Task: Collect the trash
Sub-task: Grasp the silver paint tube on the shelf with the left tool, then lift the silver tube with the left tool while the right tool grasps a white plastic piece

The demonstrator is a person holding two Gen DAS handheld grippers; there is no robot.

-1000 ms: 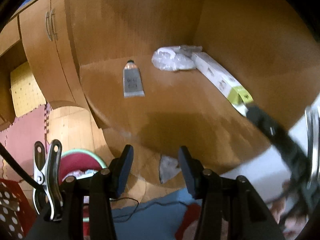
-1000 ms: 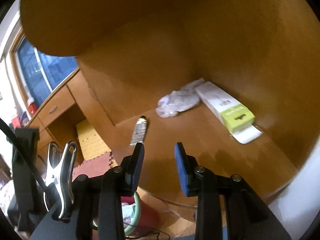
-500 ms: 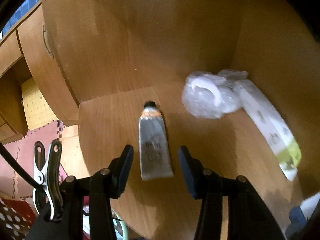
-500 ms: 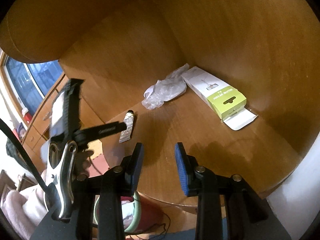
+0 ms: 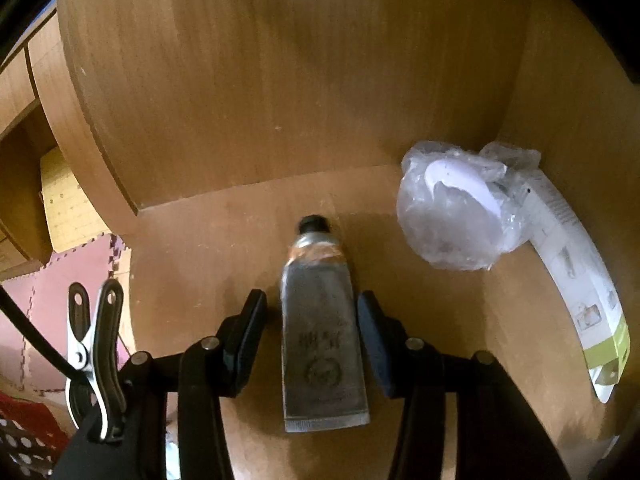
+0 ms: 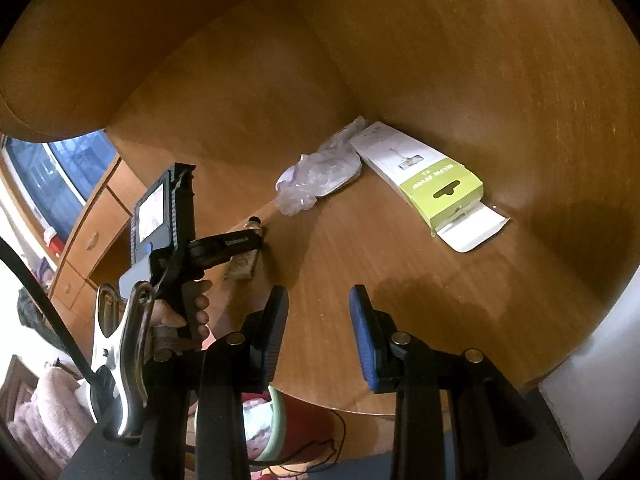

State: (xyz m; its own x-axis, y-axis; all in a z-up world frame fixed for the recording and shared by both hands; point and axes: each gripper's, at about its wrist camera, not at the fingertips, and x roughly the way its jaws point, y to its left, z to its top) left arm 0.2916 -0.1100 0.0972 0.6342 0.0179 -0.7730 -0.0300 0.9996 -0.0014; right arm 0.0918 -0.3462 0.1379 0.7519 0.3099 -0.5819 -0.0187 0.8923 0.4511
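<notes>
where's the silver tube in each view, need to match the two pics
Left wrist: the silver tube lies at lower centre, between the open fingers of the left claw, black cap pointing away.
Right wrist: the tube is left of centre, mostly hidden behind the left claw.
Shared landmark: the crumpled plastic bag beside the tube.

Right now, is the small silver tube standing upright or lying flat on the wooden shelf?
Lying flat. The tube rests lengthwise on the shelf, black cap pointing toward the back wall, crimped end toward the camera.

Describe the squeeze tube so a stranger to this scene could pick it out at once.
On the wooden shelf, look left of the crumpled plastic bag and the white-and-green box. The tube lies flat between the left gripper fingers: grey metal, black cap, crimped end.
</notes>
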